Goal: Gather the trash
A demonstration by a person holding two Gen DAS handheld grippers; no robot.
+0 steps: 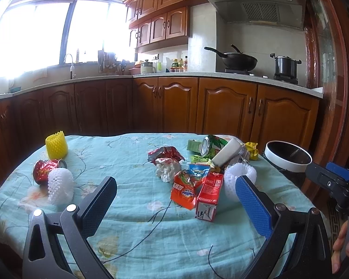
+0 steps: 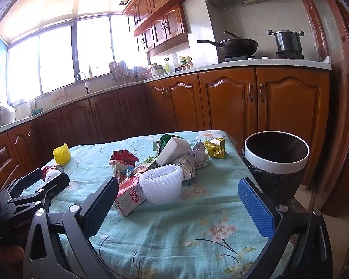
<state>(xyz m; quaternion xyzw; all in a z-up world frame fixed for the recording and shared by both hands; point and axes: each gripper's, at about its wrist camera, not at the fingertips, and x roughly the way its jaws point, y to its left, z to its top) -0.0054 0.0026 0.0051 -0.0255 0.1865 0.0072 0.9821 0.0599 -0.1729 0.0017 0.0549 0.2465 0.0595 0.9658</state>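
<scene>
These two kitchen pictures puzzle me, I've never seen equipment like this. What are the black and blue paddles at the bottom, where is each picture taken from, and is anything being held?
The paddles are the two fingers of a hand-held gripper; a person carries one in each hand, with a wide-angle camera looking along the fingers. One picture looks out from the left gripper, the other from the right gripper. Both are open and hold nothing.

Ahead is a table with a floral cloth strewn with trash: a red and white carton, a white foam net, an orange wrapper, crumpled paper, a red can and a yellow foam net. A white-rimmed bin stands just off the table's right edge.
</scene>
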